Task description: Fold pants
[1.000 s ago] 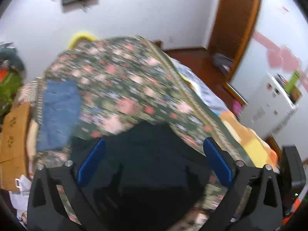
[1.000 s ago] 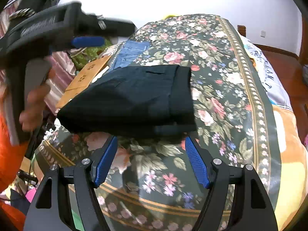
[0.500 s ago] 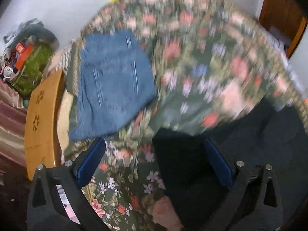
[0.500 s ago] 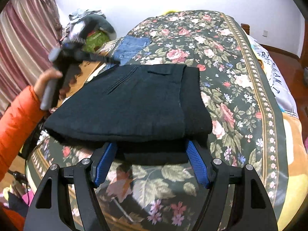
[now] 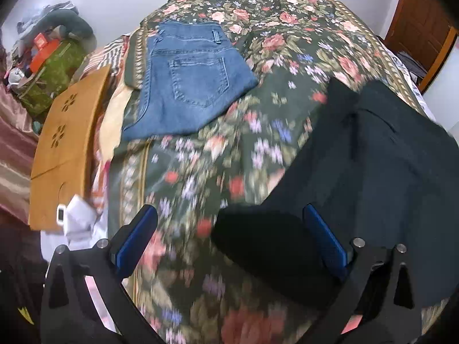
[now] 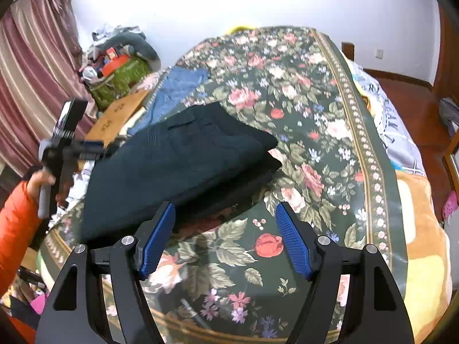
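Folded black pants (image 6: 183,160) lie on the floral bedspread (image 6: 315,149), also at the right of the left wrist view (image 5: 373,177). My left gripper (image 5: 229,240) is open and empty, at the pants' near-left corner; from the right wrist view it (image 6: 94,150) sits at the pants' left edge. My right gripper (image 6: 226,243) is open and empty, just in front of the pants' near edge, above the bedspread.
Folded blue jeans (image 5: 189,80) lie on the bed's far left, also seen in the right wrist view (image 6: 175,94). A wooden board (image 5: 63,149) and clutter bags (image 6: 117,74) stand beside the bed. A curtain (image 6: 31,80) hangs at left.
My left gripper swung off the black pants to their left edge, open. My right gripper pulled back a little from the pants' near edge.
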`<action>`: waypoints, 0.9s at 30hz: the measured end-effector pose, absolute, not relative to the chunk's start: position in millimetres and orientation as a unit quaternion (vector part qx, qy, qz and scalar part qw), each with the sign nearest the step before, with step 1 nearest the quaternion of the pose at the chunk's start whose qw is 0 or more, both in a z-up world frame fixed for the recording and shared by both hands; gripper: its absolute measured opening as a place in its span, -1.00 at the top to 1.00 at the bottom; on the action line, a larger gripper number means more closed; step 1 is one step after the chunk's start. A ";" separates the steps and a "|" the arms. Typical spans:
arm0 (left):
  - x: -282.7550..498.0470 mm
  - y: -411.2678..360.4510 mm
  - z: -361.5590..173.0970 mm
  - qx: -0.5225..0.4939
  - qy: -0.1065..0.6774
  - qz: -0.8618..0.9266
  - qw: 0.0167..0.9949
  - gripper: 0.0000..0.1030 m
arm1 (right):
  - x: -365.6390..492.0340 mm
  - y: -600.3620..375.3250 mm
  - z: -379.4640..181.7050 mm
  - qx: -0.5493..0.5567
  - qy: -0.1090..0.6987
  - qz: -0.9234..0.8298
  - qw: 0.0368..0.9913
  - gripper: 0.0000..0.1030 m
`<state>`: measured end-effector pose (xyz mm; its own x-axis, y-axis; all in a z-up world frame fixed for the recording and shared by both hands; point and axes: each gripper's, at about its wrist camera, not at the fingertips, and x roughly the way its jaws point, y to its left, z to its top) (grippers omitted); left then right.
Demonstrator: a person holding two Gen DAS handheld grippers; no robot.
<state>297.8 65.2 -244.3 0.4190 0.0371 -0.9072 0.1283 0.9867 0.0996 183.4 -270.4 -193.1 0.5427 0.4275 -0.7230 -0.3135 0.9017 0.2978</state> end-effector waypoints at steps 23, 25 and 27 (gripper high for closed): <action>211.9 78.2 -191.6 0.026 0.486 -0.054 0.872 -1.00 | 182.0 -255.4 -195.5 0.062 0.433 0.266 0.859 -0.12; 222.7 74.9 -182.0 0.031 0.471 -0.058 0.880 -0.99 | 189.9 -256.4 -187.8 0.053 0.424 0.262 0.865 -0.12; 239.8 69.5 -175.5 0.030 0.463 -0.063 0.884 -0.99 | 201.9 -256.2 -183.4 0.046 0.420 0.258 0.869 -0.11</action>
